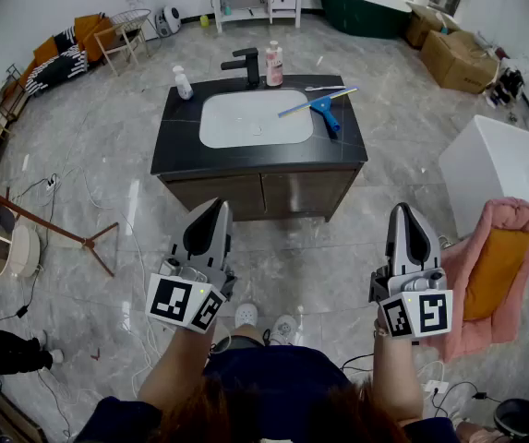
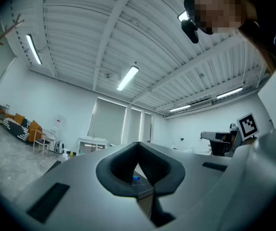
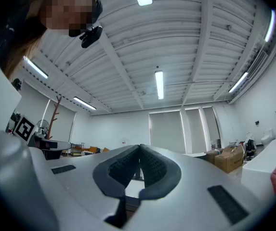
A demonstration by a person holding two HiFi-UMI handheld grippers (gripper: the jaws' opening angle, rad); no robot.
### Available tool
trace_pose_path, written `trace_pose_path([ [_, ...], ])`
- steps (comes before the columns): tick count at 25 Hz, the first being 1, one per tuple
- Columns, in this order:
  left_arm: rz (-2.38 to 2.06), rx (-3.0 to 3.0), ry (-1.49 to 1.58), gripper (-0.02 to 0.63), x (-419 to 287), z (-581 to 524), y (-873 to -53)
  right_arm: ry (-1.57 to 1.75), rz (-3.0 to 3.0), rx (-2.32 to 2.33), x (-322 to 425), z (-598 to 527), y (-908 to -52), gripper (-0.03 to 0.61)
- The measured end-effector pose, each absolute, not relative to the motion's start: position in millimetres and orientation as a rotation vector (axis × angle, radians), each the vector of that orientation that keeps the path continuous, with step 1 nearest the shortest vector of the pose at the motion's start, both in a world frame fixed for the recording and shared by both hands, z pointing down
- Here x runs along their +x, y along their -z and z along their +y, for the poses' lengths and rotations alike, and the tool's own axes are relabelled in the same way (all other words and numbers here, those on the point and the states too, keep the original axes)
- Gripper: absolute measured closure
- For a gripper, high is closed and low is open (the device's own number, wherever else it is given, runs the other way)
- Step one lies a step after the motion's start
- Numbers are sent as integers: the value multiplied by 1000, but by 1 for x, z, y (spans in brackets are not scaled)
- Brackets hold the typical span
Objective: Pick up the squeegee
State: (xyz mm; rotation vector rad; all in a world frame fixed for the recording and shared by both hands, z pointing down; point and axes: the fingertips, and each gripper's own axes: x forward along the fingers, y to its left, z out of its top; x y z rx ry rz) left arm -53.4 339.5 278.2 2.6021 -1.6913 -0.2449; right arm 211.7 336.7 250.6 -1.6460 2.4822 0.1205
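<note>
A dark-topped vanity [image 1: 176,146] stood ahead, a white basin [image 1: 255,118] sunk in its middle. In front of the cabinet and well short of it, the left gripper [image 1: 216,205] and the right gripper [image 1: 402,210] each had their jaws pressed together on nothing. The blue squeegee [image 1: 322,107] lay on the counter just right of the basin, well apart from both claws.

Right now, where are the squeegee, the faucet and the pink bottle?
squeegee [image 1: 325,111], head view, on its blue handle.
faucet [image 1: 248,65], head view, on its black body.
pink bottle [image 1: 274,66], head view, on its body.
</note>
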Motion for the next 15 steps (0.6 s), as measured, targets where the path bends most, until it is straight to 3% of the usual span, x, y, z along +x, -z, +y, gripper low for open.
trace_pose_path([
  [15,-1726,2587,234,595,-69,320,-283,-116,2475,-1589,200,323,-244,563],
])
